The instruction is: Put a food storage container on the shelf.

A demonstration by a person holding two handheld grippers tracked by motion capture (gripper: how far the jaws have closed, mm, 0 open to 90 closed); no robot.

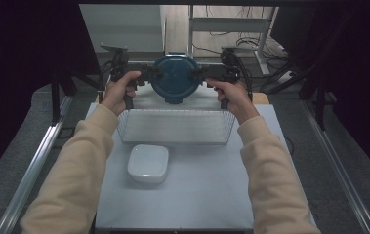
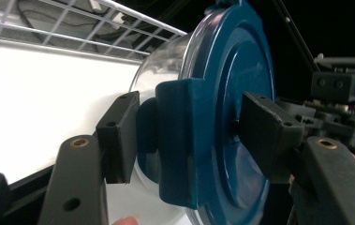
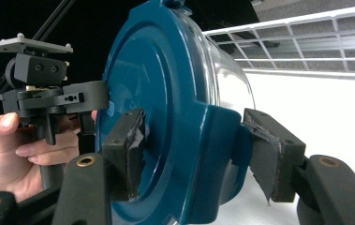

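Container (image 1: 174, 78), a clear tub with a round teal lid facing the camera, hangs in the air at 12 o'clock over the far edge of the bench (image 1: 207, 195), tipped on its side so the lid stands upright. Left tool (image 1: 149, 74) clamps it from 9 o'clock and right tool (image 1: 198, 74) from 3 o'clock, each narrowed onto a teal latch tab at the rim. In the left gripper view the left tool (image 2: 191, 133) has one pad on the clear side behind the tab and the other pressed on the lid face of the container (image 2: 231, 93); the right tool shows beyond it at 3 o'clock. In the right gripper view the right tool (image 3: 198, 150) grips the container (image 3: 166, 93) the same way, its pads worn and frayed, with the left tool (image 3: 79, 110) and left hand (image 3: 20, 150) at 9 o'clock. Just below the container, toward 6 o'clock, a wire basket (image 1: 175, 127) sits on the bench. Nearer still, at 7 o'clock of the basket and apart from it, lies a white square dish (image 1: 148, 163).
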